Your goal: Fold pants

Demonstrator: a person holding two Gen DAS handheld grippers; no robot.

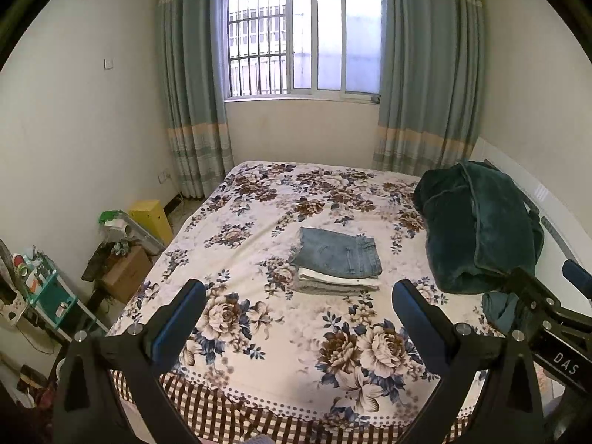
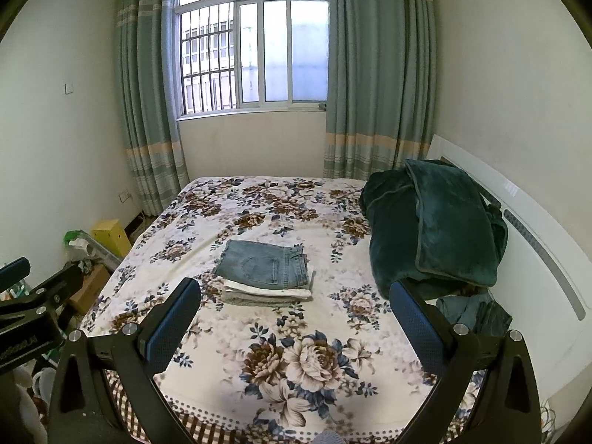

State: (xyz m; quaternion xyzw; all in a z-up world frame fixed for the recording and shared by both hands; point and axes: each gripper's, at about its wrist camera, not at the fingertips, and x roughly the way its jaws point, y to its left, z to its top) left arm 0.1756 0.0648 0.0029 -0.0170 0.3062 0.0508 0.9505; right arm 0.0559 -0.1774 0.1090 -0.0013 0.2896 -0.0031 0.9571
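Folded blue jeans lie on top of a small stack of folded white and grey clothes in the middle of the flowered bed. The jeans also show in the right wrist view on the same stack. My left gripper is open and empty, held above the near end of the bed, short of the stack. My right gripper is open and empty, at about the same distance. The right gripper shows at the right edge of the left wrist view.
A dark green blanket is heaped at the bed's right side against the white headboard. More dark cloth lies below it. Boxes and clutter stand on the floor left of the bed. Window and curtains are behind.
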